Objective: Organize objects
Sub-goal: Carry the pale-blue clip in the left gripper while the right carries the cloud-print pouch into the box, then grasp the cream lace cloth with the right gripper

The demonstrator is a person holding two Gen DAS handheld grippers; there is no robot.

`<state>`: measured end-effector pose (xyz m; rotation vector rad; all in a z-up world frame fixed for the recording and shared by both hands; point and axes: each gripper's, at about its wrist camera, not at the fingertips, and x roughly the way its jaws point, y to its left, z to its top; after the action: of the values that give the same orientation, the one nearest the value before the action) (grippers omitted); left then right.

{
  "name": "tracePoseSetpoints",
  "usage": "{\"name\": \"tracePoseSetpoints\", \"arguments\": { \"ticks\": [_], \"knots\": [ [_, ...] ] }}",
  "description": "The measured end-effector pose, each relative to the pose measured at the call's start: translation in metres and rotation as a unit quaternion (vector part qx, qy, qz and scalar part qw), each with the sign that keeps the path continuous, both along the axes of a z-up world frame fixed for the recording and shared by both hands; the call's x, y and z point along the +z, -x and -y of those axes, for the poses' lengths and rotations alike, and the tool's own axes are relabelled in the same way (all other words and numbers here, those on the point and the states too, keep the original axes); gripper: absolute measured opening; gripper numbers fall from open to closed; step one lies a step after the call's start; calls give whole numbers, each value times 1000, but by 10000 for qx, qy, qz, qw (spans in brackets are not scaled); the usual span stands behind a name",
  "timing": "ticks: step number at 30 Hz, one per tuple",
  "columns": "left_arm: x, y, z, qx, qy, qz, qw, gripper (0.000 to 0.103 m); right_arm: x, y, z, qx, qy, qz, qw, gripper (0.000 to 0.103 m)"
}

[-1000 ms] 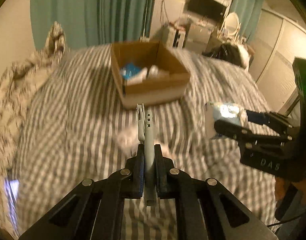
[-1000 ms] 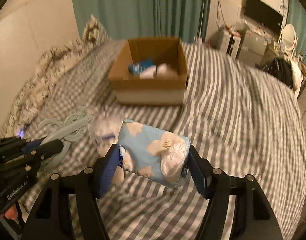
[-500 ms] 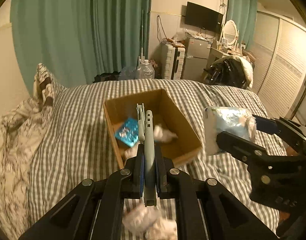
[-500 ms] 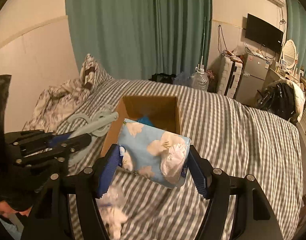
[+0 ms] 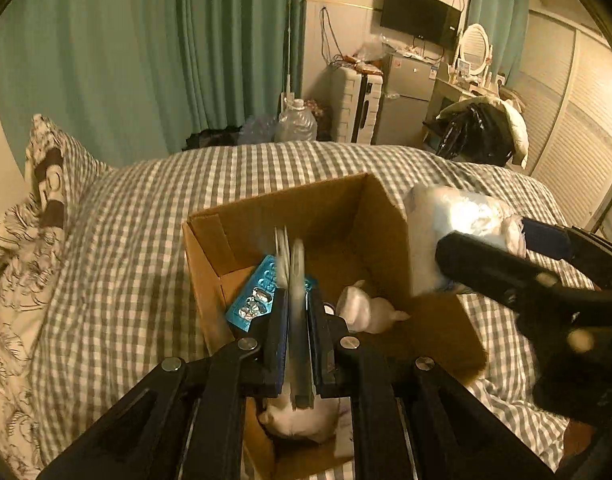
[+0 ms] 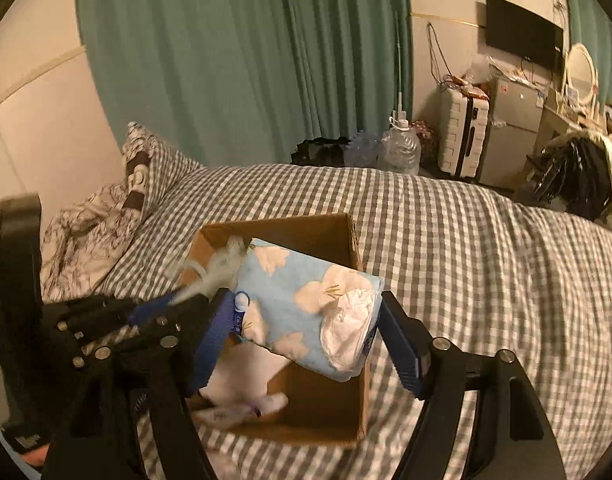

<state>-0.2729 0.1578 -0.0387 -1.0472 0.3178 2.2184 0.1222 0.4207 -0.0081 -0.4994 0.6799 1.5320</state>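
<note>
An open cardboard box (image 5: 386,216) (image 6: 346,408) sits on the checked bed. Inside it lie a blue blister pack (image 5: 253,300) and white soft items (image 5: 366,308). My left gripper (image 5: 295,308) is shut on a flat grey plastic clip (image 5: 295,264), held edge-on over the box. The clip also shows blurred in the right wrist view (image 6: 221,272). My right gripper (image 6: 306,320) is shut on a blue floral tissue pack (image 6: 301,304), held above the box opening. The pack also shows in the left wrist view (image 5: 458,236), at the box's right wall.
A patterned pillow and duvet (image 5: 33,216) lie at the bed's left. Teal curtains (image 5: 165,52), a water jug (image 6: 400,148), a white suitcase (image 6: 462,132) and a small fridge (image 5: 402,100) stand beyond the bed. A dark coat (image 5: 478,132) lies at the right.
Both grippers have moved forward and over the box with their loads; the box now lies directly beneath them. The loose white item on the bed has dropped out of sight.
</note>
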Motion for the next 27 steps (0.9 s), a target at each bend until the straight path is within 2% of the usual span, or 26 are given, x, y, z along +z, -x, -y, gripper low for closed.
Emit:
{"name": "tracePoseSetpoints", "arguments": {
  "ticks": [1,2,3,5,8,11,15,21,27],
  "knots": [
    [-1,2,-1,21,-3,46,10000,17,0,-2,-1,-2,-21,-44,10000,82],
    [-2,2,1,42,4,56,10000,29,1,-3,1,-7,-69,-72,10000,84],
    [-2,2,4,84,15,28,10000,48,2,-3,3,-10,-92,-52,9999,87],
    [2,-3,10,242,-7,-106,9997,71,5,-4,12,-30,-116,47,9999,88],
    [16,-14,25,339,-168,-151,9992,73,17,-5,32,-97,-166,235,9995,88],
    [35,-29,40,454,-232,-234,9984,82,33,-4,52,-128,-228,391,9989,89],
    [67,-60,62,537,-406,-586,9960,95,64,1,90,-178,-453,612,9969,90],
    [105,-108,98,634,-603,-1062,9905,103,96,17,151,-189,-763,783,9938,92],
    [112,-150,128,703,-489,-1367,9869,103,106,37,195,-66,-933,920,9914,93]
  ]
}}
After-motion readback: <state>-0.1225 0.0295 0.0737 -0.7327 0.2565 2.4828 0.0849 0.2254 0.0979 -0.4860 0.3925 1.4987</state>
